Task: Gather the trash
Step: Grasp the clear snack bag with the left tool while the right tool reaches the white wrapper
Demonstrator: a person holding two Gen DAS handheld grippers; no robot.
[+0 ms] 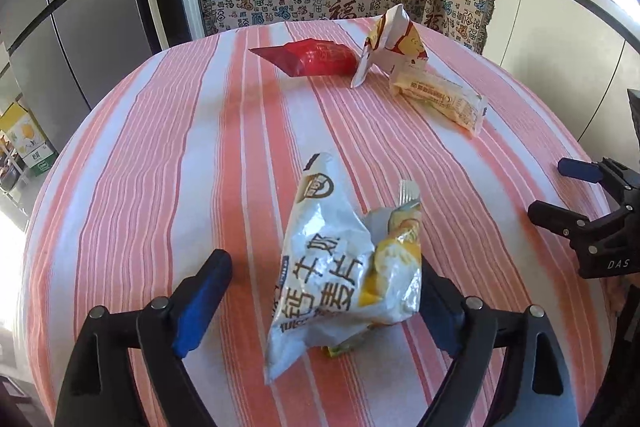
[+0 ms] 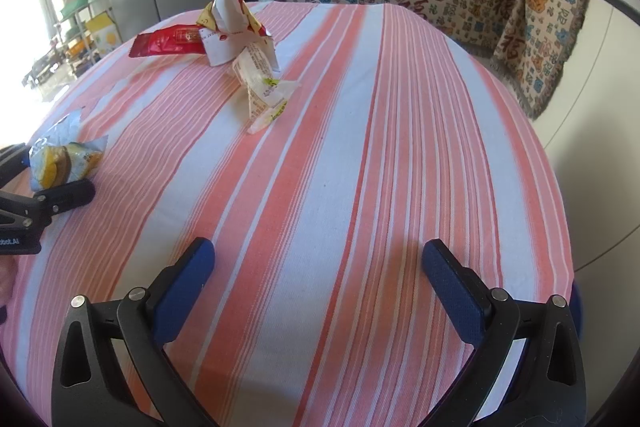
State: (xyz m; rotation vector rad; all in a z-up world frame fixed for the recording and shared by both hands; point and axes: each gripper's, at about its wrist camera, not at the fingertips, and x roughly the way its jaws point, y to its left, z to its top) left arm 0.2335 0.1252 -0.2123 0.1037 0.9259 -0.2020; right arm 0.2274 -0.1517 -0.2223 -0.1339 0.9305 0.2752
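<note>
Four wrappers are lying on the pink-striped cloth surface (image 1: 160, 155). One crinkled silver-and-yellow snack bag (image 1: 344, 267), printed with Chinese characters, is hiding the left gripper's (image 1: 324, 303) right finger; that gripper's fingers are standing open around it. Beyond the bag are lying a red foil packet (image 1: 312, 57), a white-and-yellow crumpled wrapper (image 1: 394, 41) and a pale yellow packet (image 1: 440, 99) with unreadable print. The right gripper's (image 2: 318, 291) fingers are gaping empty.

My right claw (image 2: 318, 291) hangs open over the striped surface (image 2: 400, 147), wrappers (image 2: 244, 39) heaped far left, left claw (image 2: 44, 171) straddling a crumpled bag (image 2: 64, 159).

Pink-and-white striped tablecloth (image 1: 160, 147), red wrapper (image 1: 312, 57), blue fingers (image 2: 452, 291)
</note>
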